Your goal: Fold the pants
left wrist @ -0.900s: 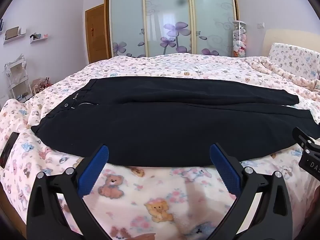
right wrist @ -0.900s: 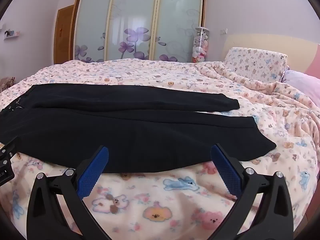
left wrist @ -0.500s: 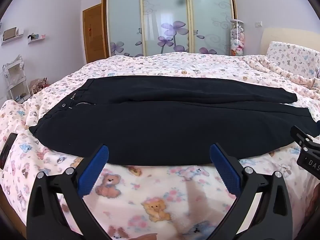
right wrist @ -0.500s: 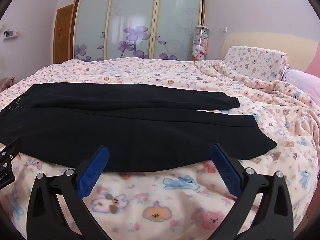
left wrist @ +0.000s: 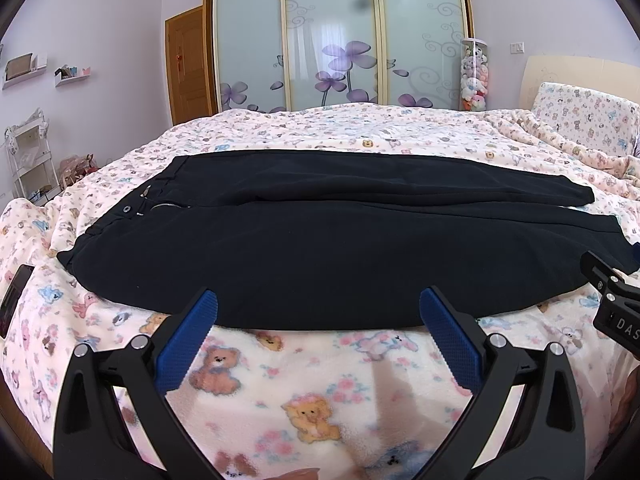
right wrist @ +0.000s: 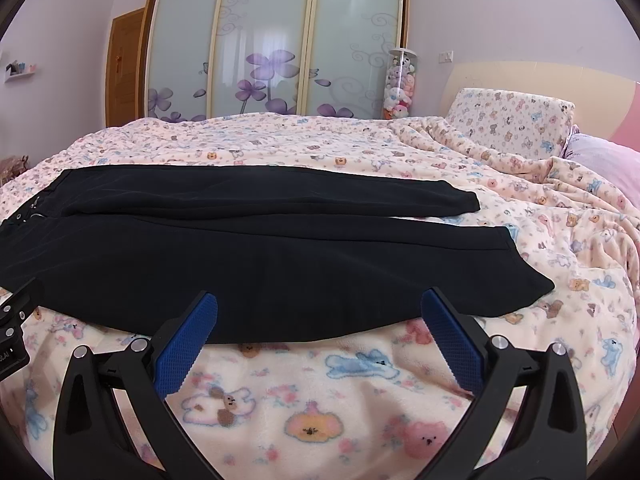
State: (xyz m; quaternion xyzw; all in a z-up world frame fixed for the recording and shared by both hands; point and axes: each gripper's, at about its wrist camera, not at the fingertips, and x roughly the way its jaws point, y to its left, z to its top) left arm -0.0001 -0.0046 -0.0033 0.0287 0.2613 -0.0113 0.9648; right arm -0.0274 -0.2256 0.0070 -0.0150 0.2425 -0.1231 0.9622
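Note:
Black pants lie flat and spread across the bed, waistband with zipper at the left, both legs running to the right. They also show in the right wrist view, where the leg hems end at the right. My left gripper is open and empty, hovering at the near edge of the pants by the waist half. My right gripper is open and empty at the near edge of the leg half. Each gripper's black body shows at the edge of the other's view.
The bed has a pink bear-print blanket. A dark phone lies at the bed's left edge. A pillow and bunched blanket lie at the right. A sliding-door wardrobe stands behind the bed.
Both grippers have drifted slightly closer to the near edge of the pants. The pants have not moved and both grippers stay open.

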